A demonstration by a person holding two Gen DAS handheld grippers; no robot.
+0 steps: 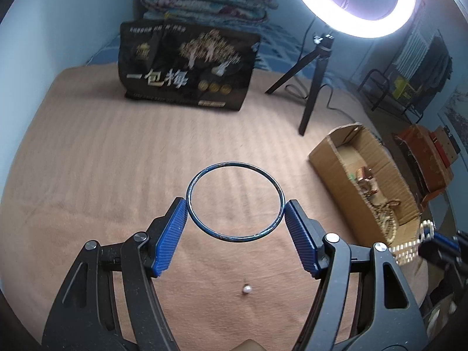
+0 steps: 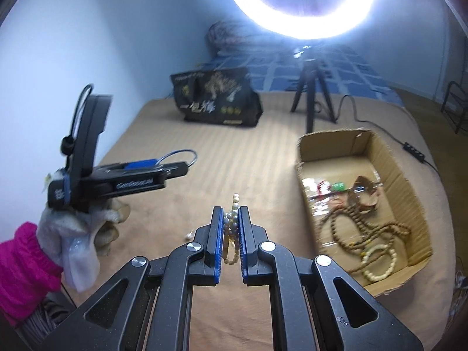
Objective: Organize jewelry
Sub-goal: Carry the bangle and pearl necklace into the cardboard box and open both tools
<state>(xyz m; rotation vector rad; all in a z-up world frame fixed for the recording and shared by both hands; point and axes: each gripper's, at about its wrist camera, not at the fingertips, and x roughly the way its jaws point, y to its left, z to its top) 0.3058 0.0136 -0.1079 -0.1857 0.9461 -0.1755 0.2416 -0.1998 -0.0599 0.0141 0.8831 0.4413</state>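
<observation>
Jewelry box [image 2: 389, 152], cardboard, holds bead strands [image 2: 351, 231] and a bracelet [image 2: 378, 263].

"一包梅" on black bag [image 1: 187, 67]

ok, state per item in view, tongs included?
left tongs: shut on blue bangle, held off the blanket
blue bangle: gripped at both sides, lifted
right tongs: shut on bead bracelet
bead bracelet: pinched, loops sticking out above and below
cardboard box: open-topped, already holding bead strings and a pale bracelet
loose pearl: lying on the blanket
ring light: on
</observation>
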